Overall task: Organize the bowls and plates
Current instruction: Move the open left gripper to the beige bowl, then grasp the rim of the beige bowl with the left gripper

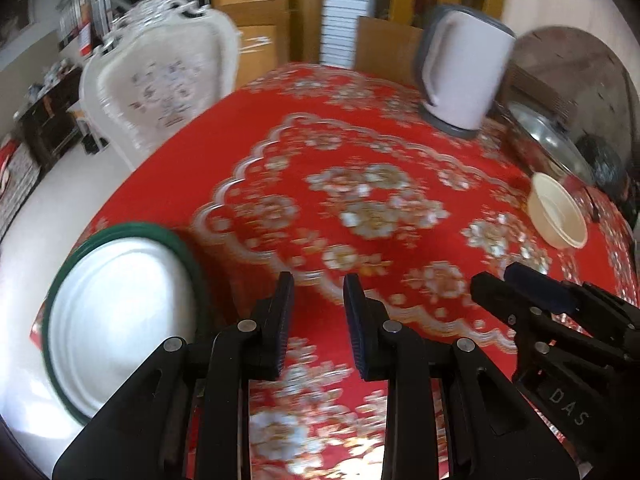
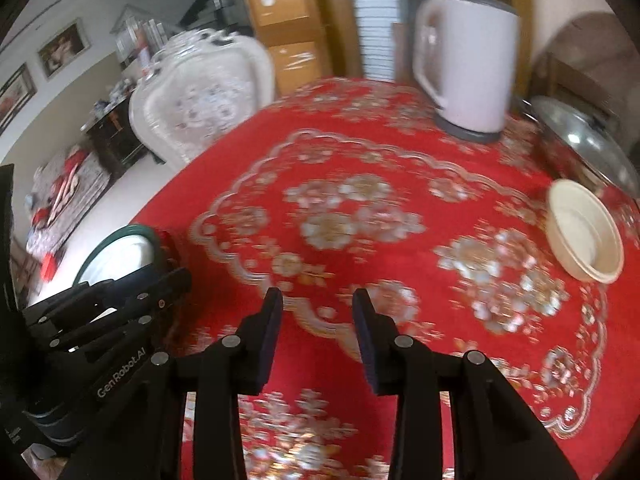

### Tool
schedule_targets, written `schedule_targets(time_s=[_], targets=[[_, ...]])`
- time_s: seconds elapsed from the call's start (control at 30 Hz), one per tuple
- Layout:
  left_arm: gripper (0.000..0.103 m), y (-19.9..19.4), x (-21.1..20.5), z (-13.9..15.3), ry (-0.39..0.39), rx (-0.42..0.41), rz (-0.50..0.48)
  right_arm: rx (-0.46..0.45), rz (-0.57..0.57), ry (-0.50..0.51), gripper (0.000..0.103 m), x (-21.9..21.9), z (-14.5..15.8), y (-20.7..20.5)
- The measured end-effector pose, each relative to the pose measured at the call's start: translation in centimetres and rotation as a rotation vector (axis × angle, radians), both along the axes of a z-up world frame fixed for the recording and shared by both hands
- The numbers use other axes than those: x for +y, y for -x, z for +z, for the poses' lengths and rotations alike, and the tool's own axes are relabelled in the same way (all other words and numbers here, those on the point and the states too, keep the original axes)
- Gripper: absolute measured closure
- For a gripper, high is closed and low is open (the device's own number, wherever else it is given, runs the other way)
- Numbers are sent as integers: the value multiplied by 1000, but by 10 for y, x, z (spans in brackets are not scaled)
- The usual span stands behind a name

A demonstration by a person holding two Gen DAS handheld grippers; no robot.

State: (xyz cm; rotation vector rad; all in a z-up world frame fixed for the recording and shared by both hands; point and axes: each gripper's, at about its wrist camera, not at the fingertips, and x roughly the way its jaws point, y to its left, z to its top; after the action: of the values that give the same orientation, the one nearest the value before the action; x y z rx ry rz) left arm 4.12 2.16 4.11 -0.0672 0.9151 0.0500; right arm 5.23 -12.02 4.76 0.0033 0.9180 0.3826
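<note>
Black left claw (image 1: 318, 286) and right claw (image 2: 317, 300) hover side by side over the tablecloth (image 1: 360, 200), jaws parted, gripping nothing.

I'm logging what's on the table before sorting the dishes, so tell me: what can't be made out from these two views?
- Green-rimmed plate: whether it is one plate or a stack; motion blur in the left wrist view, left tool covering it in the right wrist view.
- Steel pot lid: what is beneath; cut off by the edge.
- Cream bowl: any contents; blurred.
- Tablecloth pattern detail: smeared.
</note>
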Motion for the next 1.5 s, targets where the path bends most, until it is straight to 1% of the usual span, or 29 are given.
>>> schedule_targets(time_s=[0.2,0.43,0.53,0.77,0.87,0.97,1.13,1.2,1.3,1.43,1.5], targets=[[78,-18,-54,-2,-9,6,-92,8,-78,-12,66,-50,-3,-3],[78,-37,-116,-6,-12,23,-198,36,-222,-43,66,-126,-10,-11],[78,-44,-138,-7,-12,24,-231,44,-272,-51,66,-153,-13,-12],[78,-65,-190,-16,1,61,-302,49,-367,-65,66,-208,-16,-12],[78,-73,-204,-20,11,76,-317,58,-409,-73,65,-229,-20,-11],[78,-83,-213,-24,52,86,-310,69,-441,-87,65,-246,-24,-11],[78,-99,-227,-30,39,104,-319,69,-483,-103,65,-271,-25,-12],[78,-106,-230,-30,48,102,-318,63,-499,-114,65,-279,-25,-15],[78,-120,-236,-31,70,120,-328,50,-522,-143,65,-291,-24,-21],[78,-138,-245,-31,69,118,-333,54,-525,-178,65,-300,-24,-37],[78,-147,-250,-33,95,134,-346,60,-520,-189,65,-301,-26,-47]])
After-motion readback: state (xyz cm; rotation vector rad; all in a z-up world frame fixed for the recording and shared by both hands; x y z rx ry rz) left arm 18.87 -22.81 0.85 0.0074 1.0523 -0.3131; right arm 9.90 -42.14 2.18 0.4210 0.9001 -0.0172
